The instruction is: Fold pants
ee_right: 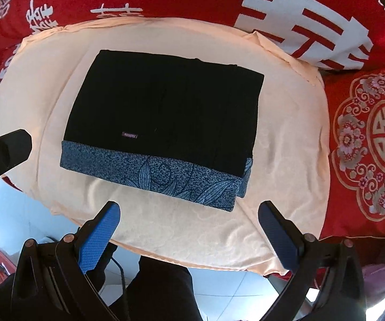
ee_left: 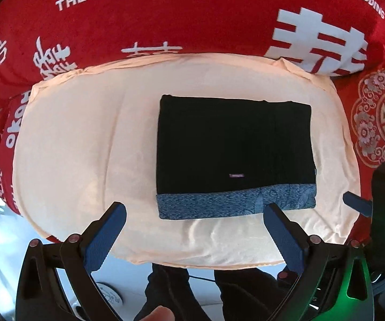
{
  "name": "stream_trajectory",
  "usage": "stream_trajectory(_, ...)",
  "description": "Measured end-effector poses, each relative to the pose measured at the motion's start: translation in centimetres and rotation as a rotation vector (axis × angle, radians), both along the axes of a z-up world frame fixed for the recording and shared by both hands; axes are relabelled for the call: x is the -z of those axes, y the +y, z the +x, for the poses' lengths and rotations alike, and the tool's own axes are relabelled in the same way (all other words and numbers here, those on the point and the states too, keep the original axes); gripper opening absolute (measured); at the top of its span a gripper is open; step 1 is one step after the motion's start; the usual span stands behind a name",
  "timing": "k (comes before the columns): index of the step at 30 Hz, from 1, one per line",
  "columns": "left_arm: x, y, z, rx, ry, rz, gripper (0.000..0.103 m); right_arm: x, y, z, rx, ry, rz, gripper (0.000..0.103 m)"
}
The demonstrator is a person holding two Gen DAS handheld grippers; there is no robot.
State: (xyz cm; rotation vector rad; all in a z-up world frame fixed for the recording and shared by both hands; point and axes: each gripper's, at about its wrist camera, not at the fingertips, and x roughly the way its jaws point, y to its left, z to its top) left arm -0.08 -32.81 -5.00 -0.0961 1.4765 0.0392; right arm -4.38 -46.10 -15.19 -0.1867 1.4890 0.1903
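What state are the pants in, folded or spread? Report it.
Folded. The pants lie as a compact black rectangle on the peach cloth, with the blue patterned band layered along the near edge. Both tools are open and apart from them.

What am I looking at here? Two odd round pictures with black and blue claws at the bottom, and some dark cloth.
No robot: a person holds a two-fingered gripper in each hand, each with a wide-angle camera looking along its fingers. One picture is from the left gripper, the other from the right gripper. Both are open and hold nothing. Ahead lie the black pants, folded into a rectangle with a blue patterned band along the near edge, on a pale cream cloth over red bedding.
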Motion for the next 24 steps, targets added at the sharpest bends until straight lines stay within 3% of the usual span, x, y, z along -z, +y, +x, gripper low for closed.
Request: stream_trajectory(24, -0.5, -0.8, 1.8, 0.145, 0.003, 0.033, 0.103, -1.4, 0.1, 1.4, 0.057, -0.030, 0.003, 0.103)
